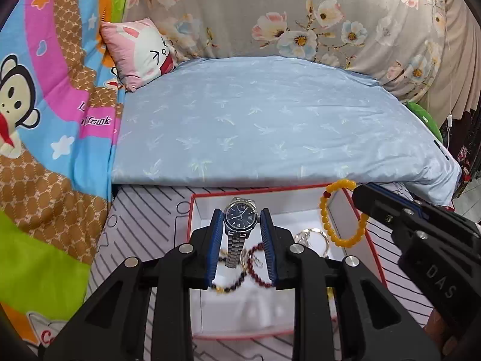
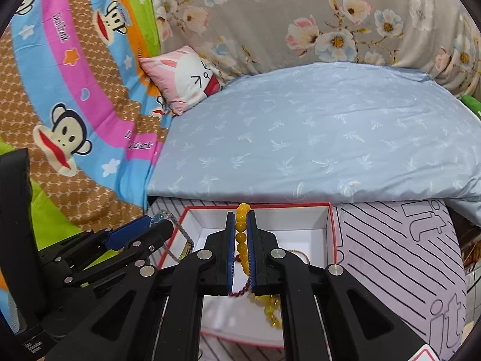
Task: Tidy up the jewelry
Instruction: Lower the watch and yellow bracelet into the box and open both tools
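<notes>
A red-rimmed white box (image 1: 192, 210) lies on a striped cloth. My left gripper (image 1: 241, 217) is shut on a steel watch (image 1: 240, 214) with a blue dial, held over the box with its band hanging down. My right gripper (image 2: 241, 217) is shut on a yellow bead bracelet (image 2: 241, 234), which hangs over the box's right side in the left wrist view (image 1: 342, 213). A dark red bead bracelet (image 1: 255, 258) and silver rings (image 1: 312, 237) lie inside the box. The box rim (image 2: 330, 210) also shows in the right wrist view.
A light blue pillow (image 1: 270, 120) lies just behind the box. A pink rabbit cushion (image 1: 141, 51), a cartoon monkey quilt (image 1: 45, 120) at left and a floral quilt (image 1: 300, 15) at the back surround it. The striped cloth (image 2: 405, 255) extends right of the box.
</notes>
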`<state>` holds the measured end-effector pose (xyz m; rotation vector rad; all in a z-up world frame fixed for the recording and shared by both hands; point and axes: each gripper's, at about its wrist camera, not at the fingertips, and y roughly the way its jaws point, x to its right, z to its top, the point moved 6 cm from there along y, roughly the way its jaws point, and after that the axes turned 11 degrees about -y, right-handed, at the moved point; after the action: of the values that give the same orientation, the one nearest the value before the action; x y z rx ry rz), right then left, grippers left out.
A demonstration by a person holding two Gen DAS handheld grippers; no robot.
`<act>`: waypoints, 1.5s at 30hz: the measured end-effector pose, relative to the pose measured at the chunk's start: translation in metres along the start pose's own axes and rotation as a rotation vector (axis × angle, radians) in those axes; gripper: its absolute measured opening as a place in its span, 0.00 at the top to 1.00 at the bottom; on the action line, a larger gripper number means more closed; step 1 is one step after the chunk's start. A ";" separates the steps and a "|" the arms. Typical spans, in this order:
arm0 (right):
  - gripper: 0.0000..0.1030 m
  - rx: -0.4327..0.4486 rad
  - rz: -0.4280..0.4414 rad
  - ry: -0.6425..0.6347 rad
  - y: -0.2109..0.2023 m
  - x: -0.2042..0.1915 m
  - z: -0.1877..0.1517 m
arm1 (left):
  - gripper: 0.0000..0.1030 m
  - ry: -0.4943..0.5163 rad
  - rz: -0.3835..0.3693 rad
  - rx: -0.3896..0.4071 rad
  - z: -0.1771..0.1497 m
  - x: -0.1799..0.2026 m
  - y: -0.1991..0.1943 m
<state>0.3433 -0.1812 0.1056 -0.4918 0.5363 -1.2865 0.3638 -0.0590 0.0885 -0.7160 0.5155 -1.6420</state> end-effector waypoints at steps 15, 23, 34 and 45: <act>0.92 -0.153 -0.039 0.034 0.074 0.023 -0.045 | 0.76 -0.023 0.030 -0.115 -0.030 0.001 0.085; 0.78 -0.128 -0.103 -0.012 0.062 0.019 -0.049 | 0.60 -0.019 0.051 -0.075 -0.027 0.001 0.073; 0.66 -0.113 -0.118 0.016 0.022 0.014 -0.061 | 0.60 -0.017 0.056 -0.063 -0.043 0.003 0.035; 0.61 -0.112 -0.159 -0.001 -0.021 0.002 -0.085 | 0.59 -0.021 0.063 -0.071 -0.074 0.005 -0.003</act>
<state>0.2748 -0.1914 0.0516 -0.6388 0.5796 -1.4123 0.3091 -0.0675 0.0393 -0.7613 0.5784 -1.5625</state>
